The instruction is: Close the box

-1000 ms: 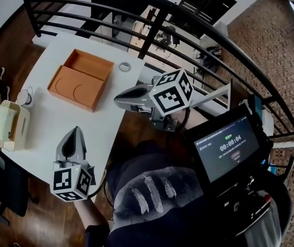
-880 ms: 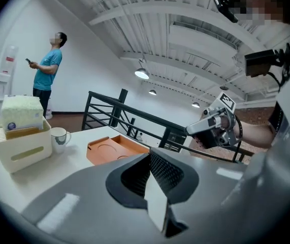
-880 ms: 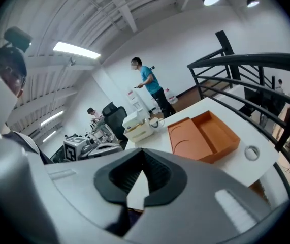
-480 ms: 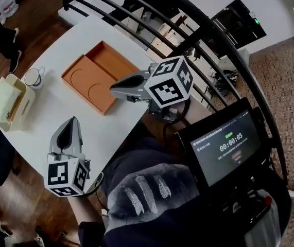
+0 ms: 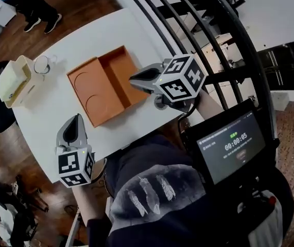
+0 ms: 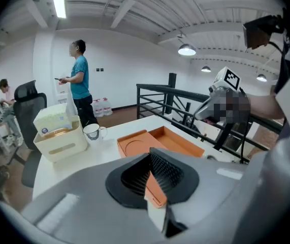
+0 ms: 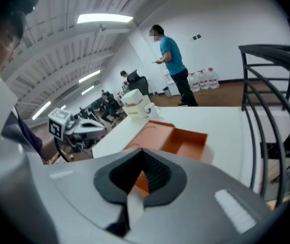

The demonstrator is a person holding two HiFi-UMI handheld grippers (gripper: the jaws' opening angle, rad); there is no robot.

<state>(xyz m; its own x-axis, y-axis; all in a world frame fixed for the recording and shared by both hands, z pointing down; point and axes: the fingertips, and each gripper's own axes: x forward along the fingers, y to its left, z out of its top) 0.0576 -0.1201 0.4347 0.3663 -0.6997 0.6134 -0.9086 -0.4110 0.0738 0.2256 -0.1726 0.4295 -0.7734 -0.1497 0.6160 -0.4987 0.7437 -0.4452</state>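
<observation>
A white table (image 5: 54, 112) bears an open orange box (image 5: 105, 84), a mug (image 5: 42, 64) and a tissue holder (image 5: 14, 81).

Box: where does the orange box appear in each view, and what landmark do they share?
Head view: box upper centre, lying open.
Left gripper view: box centre, beyond the jaws.
Right gripper view: box centre, beyond the jaws.
Shared landmark: tissue holder past the box.

Shows bright, even light from ceiling strip (image 6: 58, 1) and lamp (image 6: 186, 50); casts soft shadows on white bench (image 5: 44, 117); bends hard at fisheye edges, blackens in corners.
</observation>
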